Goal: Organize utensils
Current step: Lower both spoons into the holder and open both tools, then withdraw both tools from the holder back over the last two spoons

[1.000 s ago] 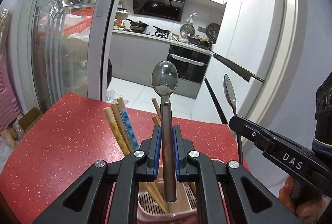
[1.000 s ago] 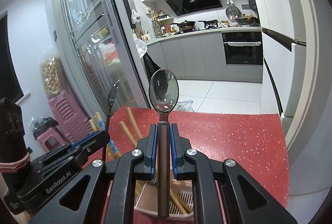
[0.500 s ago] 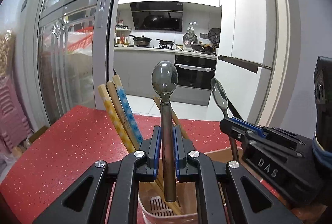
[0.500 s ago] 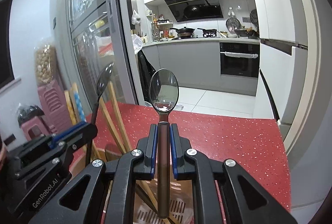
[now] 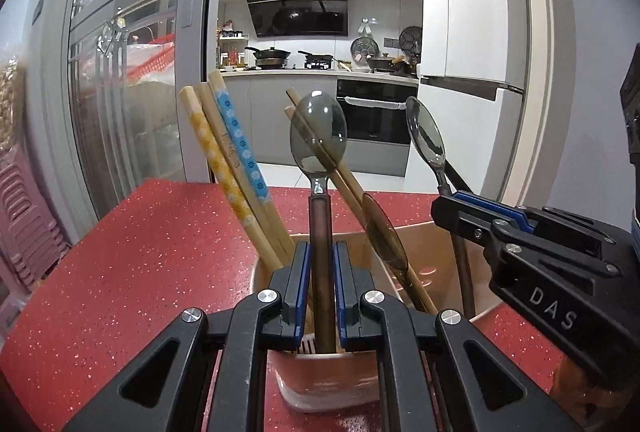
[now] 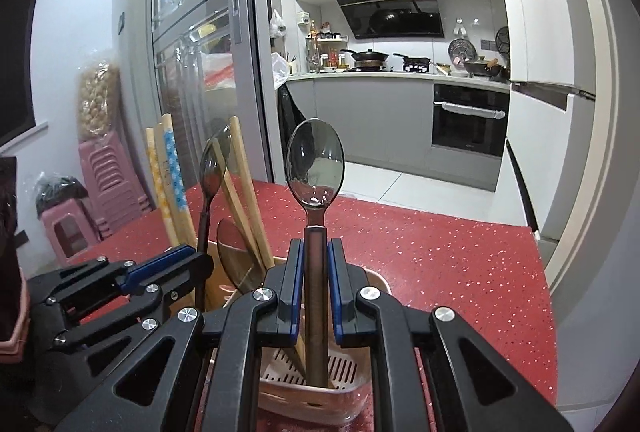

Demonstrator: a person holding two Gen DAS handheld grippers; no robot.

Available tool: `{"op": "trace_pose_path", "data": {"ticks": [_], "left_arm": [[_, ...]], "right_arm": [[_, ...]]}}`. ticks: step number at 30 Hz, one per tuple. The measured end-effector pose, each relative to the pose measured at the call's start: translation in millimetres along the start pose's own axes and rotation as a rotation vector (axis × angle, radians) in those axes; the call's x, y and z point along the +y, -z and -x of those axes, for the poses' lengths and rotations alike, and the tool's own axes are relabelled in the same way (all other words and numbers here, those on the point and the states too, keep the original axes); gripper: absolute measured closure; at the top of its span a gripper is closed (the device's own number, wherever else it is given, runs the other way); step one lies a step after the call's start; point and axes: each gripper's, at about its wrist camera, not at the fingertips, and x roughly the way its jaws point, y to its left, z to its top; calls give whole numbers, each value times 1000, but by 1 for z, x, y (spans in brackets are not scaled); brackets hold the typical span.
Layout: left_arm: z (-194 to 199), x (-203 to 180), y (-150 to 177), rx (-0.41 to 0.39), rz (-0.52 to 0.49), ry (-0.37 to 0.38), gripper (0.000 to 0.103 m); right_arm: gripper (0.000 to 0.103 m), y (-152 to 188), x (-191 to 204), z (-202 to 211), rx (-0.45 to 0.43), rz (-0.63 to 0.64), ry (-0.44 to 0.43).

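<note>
While the kitchen behind stretched back to a range hood (image 5: 298,8), a built-in oven (image 5: 374,112) and a white fridge (image 5: 472,12), with a glass-fronted sliding door (image 5: 132,72) on the left, the red speckled worktop (image 5: 132,264) carried the one container that mattered: a pink utensil holder (image 5: 320,384) with a slotted floor. By the look of it the task was well along, since several chopsticks (image 5: 228,168) and one spoon already leaned inside the holder, and no loose utensil showed on the visible worktop. What was left, judging from this moment, was to let go of two more spoons. The left tool (image 5: 320,292) was closed narrowly on the handle of an upright spoon (image 5: 318,140), whose lower end reached down into the holder. The right tool (image 6: 316,288) was likewise clamped on a second spoon (image 6: 315,168), bowl up, its handle tip near or touching the slotted floor, though contact could not be confirmed. Both tools stood close beside each other over the holder.
</note>
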Motion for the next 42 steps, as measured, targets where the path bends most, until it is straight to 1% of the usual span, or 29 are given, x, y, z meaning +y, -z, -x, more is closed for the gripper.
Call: {"op": "trace_pose_path", "data": {"ticks": [3, 7, 11, 13, 14, 15, 19, 24, 25, 27, 31, 35, 42], "left_arm": [[4, 2, -2, 11, -1, -2, 66], [7, 7, -2, 27, 29, -3, 66], [13, 9, -2, 33, 39, -10, 66], [18, 12, -2, 37, 44, -13, 66], [20, 14, -2, 43, 49, -13, 66], [21, 15, -2, 50, 54, -15, 66], [27, 18, -1, 84, 68, -20, 66], [40, 21, 3, 131, 63, -20, 66], [43, 23, 4, 140, 64, -25, 66], [49, 26, 8, 162, 68, -29, 66], [57, 30, 17, 205, 72, -34, 66], [64, 32, 26, 241, 67, -36, 66], [73, 31, 41, 295, 52, -35, 66]], "right_arm": [[89, -1, -2, -2, 19, -16, -13], [89, -3, -2, -11, 61, -14, -39], [88, -3, 0, -14, 84, -5, -54], [75, -4, 0, -10, 84, -6, -54], [63, -5, 0, -7, 84, -9, -55], [59, -6, -1, -3, 79, -13, -56], [57, -7, 2, 12, 79, -19, -52], [44, -2, 6, 31, 111, -52, -59], [43, 0, 6, 35, 121, -62, -56], [36, 5, 7, 41, 149, -88, -65], [32, 19, 8, 51, 221, -145, -79], [24, 32, 13, 61, 270, -178, -73], [21, 54, 21, 72, 346, -235, -72]]}}
